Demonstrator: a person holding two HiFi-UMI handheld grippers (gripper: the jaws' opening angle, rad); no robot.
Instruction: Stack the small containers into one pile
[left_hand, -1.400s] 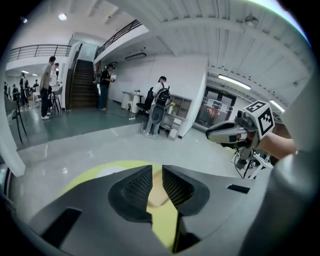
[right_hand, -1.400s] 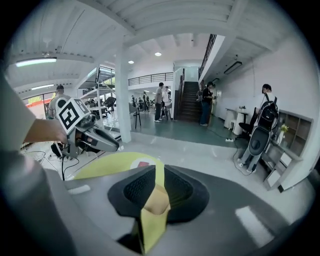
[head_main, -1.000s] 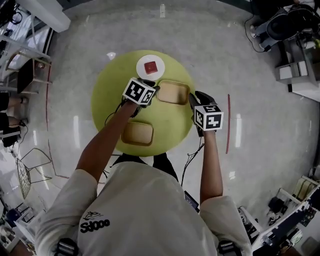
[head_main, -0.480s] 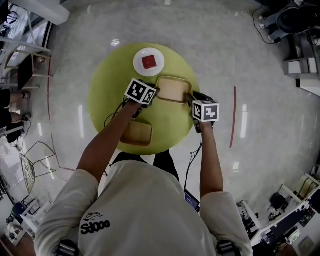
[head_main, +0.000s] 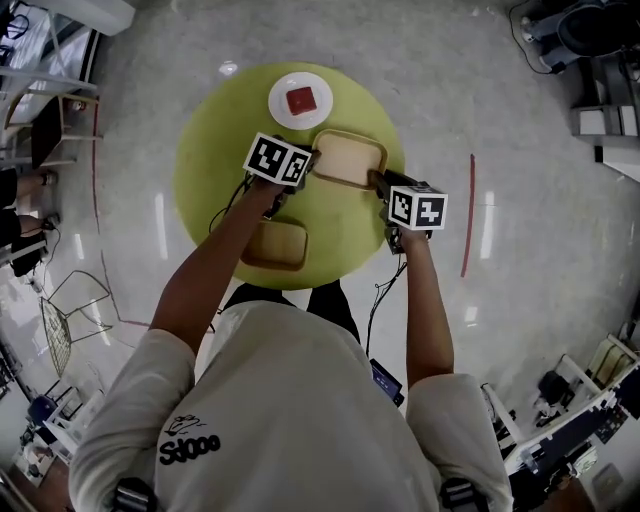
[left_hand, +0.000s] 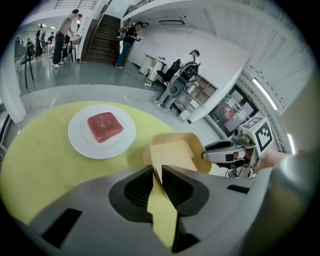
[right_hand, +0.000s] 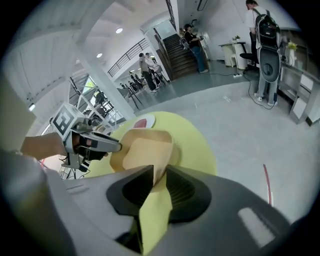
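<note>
Containers, 2, lie on the green table (head_main: 210, 190). We see the far container (head_main: 348, 160) pinched at its left rim by the left gripper (head_main: 312, 166), at its right rim by the right gripper (head_main: 378, 182), jaws closing. The near container (head_main: 275, 244) lies apart.

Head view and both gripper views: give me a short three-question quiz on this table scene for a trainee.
1. True or false: the white plate holds a red block.
2. How many tan containers does the head view show: A one, B two, C three?
3. Which container's rim stands between both grippers' jaws?
Key: 1 true. 2 B: near container, far container. 3 The far container; left gripper and right gripper jaws are closing on its opposite ends.
</note>
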